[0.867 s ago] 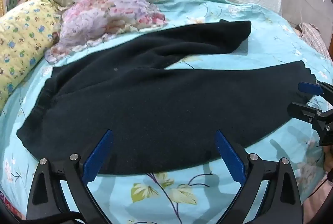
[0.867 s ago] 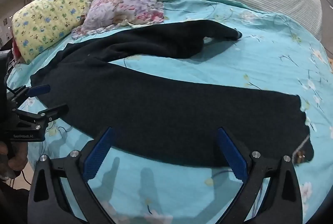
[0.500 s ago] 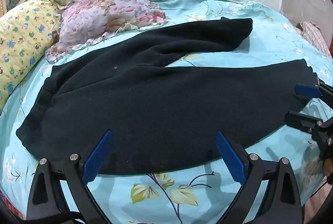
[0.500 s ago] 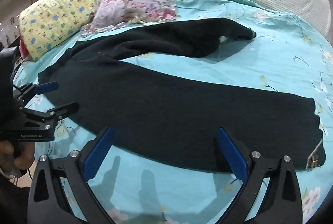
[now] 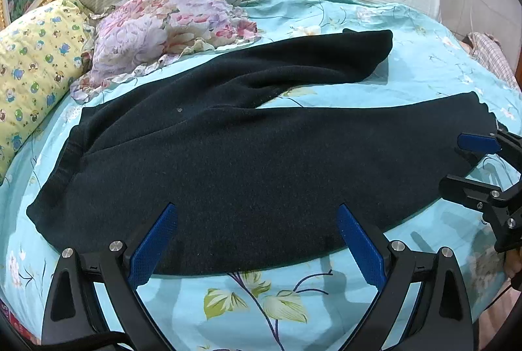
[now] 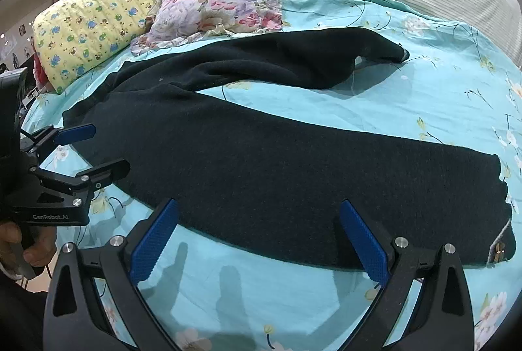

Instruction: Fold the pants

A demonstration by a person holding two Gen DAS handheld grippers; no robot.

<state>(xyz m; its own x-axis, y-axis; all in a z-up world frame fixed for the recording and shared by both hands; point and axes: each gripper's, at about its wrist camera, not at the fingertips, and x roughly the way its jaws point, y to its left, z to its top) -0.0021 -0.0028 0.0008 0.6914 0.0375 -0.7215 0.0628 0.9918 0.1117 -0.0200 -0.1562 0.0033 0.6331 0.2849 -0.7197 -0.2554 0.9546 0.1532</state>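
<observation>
Currently the black pants (image 5: pixel 248 155) are spread flat on the bed (image 5: pixel 424 64), legs splayed. Left gripper (image 5: pixel 257 240) and right gripper (image 6: pixel 259 236) are held wide open, empty. Soft, thick, limp fabric is judged; hem or waistband edge should be pinched.

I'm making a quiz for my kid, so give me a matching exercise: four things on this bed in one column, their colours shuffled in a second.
1. pants
2. bedsheet
3. left pillow
4. claw pads

a. yellow with cartoon animals
b. blue
c. black
d. turquoise with flowers

Pairs: 1-c, 2-d, 3-a, 4-b
</observation>
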